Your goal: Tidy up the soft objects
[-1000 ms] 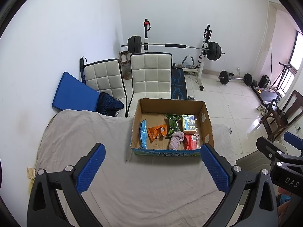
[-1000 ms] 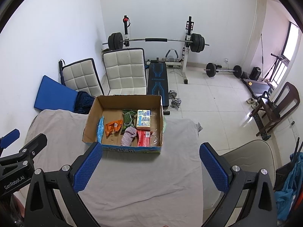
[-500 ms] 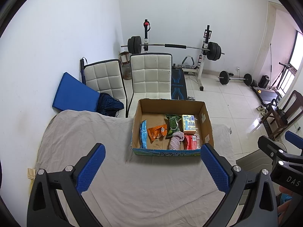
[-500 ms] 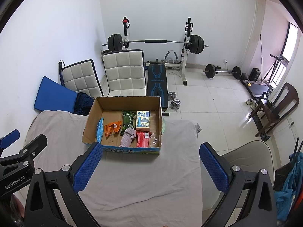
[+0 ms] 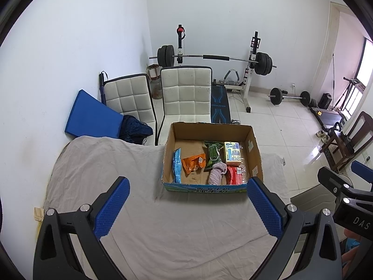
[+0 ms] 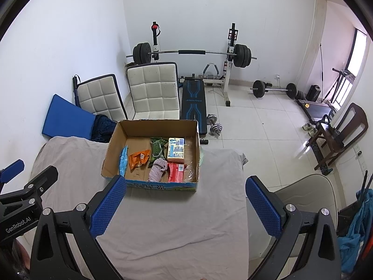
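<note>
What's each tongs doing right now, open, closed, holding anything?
Left tongs: open, empty, above the cloth short of the cardboard box.
Right tongs: open, empty, also short of the box.

Open cardboard box (image 5: 211, 130) holds colourful soft packets (image 5: 193, 162) and crumpled pink cloth (image 5: 216, 172).

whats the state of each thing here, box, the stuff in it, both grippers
brown cardboard box: open-topped, upright on the grey cloth
blue flat packet: in the box, by its left wall
orange crumpled packet: lying in the box
pink rolled cloth: in the box, near the front wall
left gripper: jaws wide open, empty
right gripper: jaws wide open, empty
</note>
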Motion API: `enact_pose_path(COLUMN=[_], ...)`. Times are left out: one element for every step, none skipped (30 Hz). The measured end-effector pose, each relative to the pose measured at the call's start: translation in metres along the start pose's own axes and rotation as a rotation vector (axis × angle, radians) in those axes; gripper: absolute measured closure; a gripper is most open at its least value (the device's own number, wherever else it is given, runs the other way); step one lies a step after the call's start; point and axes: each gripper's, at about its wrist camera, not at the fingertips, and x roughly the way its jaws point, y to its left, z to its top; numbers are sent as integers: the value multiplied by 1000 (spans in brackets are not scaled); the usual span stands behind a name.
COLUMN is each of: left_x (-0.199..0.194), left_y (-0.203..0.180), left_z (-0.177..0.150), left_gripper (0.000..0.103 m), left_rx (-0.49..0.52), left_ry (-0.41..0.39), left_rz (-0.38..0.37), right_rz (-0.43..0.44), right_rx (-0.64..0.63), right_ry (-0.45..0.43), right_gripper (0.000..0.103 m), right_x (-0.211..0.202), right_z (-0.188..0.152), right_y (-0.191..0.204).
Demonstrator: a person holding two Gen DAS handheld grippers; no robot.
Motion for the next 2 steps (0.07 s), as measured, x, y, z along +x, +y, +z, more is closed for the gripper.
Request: enact_pose_path(left_x=[-1,0], left_y=[0,0], left_z=[0,0], left_gripper=[0,0], left_rx=[0,0], left_ry=[0,-1], left_rz=[0,-1], right_rz=[0,2], right_rx=[-1,0], right_ry=[0,0], right_gripper=[0,0], right_x=[0,0], right_z=[0,0], right_y=[0,0])
